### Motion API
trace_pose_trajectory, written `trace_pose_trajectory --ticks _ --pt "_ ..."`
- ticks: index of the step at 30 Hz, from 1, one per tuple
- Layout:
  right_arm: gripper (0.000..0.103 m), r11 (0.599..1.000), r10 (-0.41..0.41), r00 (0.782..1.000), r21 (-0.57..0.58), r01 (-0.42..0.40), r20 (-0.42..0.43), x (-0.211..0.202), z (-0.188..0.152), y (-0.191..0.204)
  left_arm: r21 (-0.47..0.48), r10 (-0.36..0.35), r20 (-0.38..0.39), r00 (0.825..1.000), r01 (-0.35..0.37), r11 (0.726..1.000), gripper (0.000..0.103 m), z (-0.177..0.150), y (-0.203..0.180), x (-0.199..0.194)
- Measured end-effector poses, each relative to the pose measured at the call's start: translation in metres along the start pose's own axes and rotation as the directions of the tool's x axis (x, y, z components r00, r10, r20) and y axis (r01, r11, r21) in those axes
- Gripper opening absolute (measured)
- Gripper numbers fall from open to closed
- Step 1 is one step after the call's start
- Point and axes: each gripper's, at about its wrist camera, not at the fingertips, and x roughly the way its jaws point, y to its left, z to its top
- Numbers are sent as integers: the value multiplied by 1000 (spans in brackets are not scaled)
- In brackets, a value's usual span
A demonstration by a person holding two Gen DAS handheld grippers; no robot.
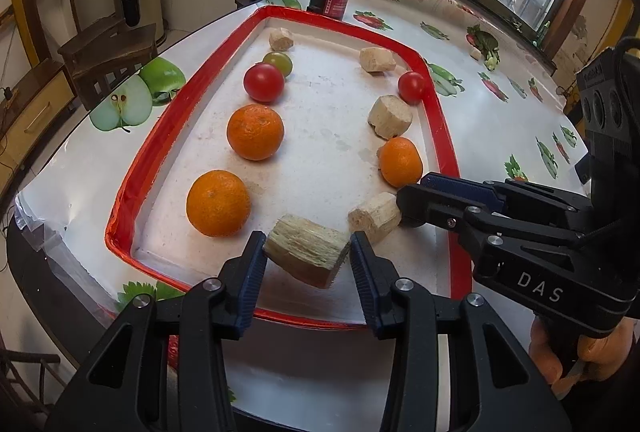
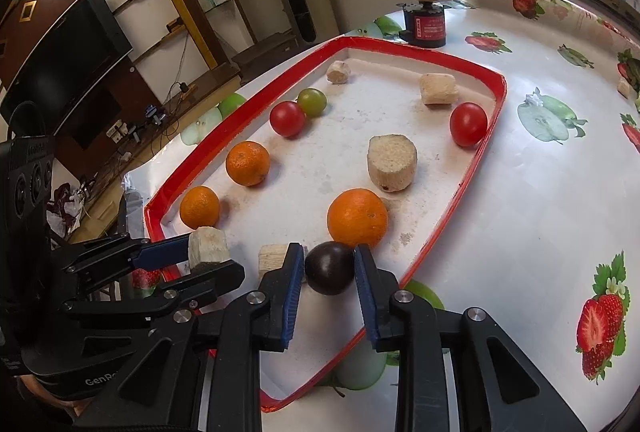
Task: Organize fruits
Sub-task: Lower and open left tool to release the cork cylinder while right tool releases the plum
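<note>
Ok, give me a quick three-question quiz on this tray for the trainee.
1. True or false: the left hand-held gripper holds a tomato.
2. How many oranges lie in the tray?
3. The right hand-held gripper grips: A) a red tomato, B) a dark fruit, C) nothing.
Key: 1 false, it holds a cane chunk; 2 three; 3 B.

tray [image 1: 438, 119]: showing a red rim, white floor
oranges [image 1: 255, 131]: glowing orange
tomatoes [image 1: 264, 82]: showing red, one green [image 1: 279, 62]
dark fruit [image 2: 330, 268]: looking deep purple-black
surface [image 2: 540, 191]: wearing white cloth, strawberry-and-apple print
tongs [image 2: 326, 272]: showing black, blue pads
</note>
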Motion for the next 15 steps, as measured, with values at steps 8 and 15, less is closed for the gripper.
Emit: trace_pose_trajectory --ticks 8,15 --pt "40 1000 9 1000 1 -9 3 -6 0 1 20 49 28 998 -50 999 60 -2 -4 -8" --pt "45 1000 4 999 14 -5 36 -23 1 -5 30 56 43 997 -58 998 60 -5 -4 -16"
